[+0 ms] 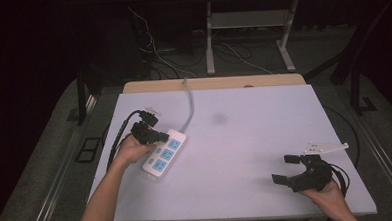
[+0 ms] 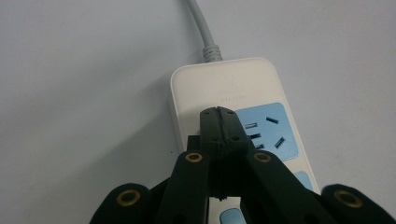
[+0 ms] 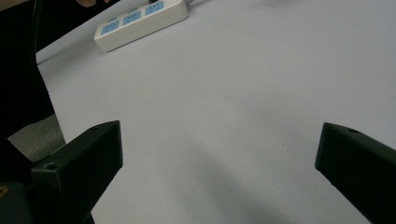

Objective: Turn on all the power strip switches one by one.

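A white power strip [image 1: 164, 153] with blue sockets lies on the left part of the white table top; its grey cable [image 1: 189, 102] runs to the far edge. My left gripper [image 1: 162, 137] is shut with nothing in it, its tips over the strip's cable end. In the left gripper view the closed jaws meet just above the power strip [image 2: 224, 84] beside its first blue socket [image 2: 268, 130]; whether they touch it I cannot tell. My right gripper [image 1: 285, 169] rests open near the table's front right corner, and in its own view the power strip [image 3: 140, 21] lies far off at the top left.
The white table top [image 1: 245, 138] has a faint grey smudge [image 1: 218, 118] near its middle. A black cable [image 1: 117, 136] trails from the left gripper over the left edge. A table frame [image 1: 248, 33] and loose wires stand on the dark floor beyond.
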Tool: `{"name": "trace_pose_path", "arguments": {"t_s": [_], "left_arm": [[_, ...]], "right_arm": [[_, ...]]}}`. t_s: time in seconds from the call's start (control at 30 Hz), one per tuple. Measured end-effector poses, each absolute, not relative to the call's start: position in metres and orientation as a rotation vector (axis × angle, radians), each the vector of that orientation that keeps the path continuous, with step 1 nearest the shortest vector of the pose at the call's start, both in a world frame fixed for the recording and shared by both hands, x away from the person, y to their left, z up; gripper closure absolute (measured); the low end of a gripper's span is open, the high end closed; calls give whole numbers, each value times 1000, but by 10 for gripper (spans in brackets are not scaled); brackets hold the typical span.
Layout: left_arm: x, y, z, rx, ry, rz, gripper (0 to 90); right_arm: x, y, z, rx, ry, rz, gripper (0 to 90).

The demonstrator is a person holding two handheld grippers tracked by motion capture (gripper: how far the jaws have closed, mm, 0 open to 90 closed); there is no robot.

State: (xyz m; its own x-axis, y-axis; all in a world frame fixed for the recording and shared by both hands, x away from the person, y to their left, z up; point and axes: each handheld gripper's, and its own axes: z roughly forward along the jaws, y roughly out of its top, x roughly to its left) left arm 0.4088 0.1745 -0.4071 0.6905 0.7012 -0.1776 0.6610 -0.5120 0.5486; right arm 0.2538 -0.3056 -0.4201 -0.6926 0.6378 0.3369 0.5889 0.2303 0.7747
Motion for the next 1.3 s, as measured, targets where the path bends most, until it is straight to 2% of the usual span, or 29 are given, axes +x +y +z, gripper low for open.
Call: {"name": "trace_pose_path", "arguments": {"t_s": [0.4, 0.77, 0.97, 1.07, 1.17, 1.3], "left_arm": [[406, 183, -413, 2217, 1031, 79, 896], [404, 180, -409, 2257, 1016, 147, 893], [400, 183, -398, 2221, 994, 173, 890], [397, 186, -392, 2200, 1004, 205, 812], [394, 190, -385, 2167, 1017, 223, 782], [390, 196, -378, 2123, 1045, 230, 632]], "right_arm": [[255, -307, -421, 1223, 2422, 1491, 6], [255, -309, -421, 1232, 2416, 1493, 6], [255, -309, -421, 1234, 2414, 1496, 6], [255, -309, -421, 1234, 2410, 1498, 6], [255, -309, -421, 1232, 2410, 1497, 6], [255, -309, -421, 1232, 2411, 1497, 6]]}}
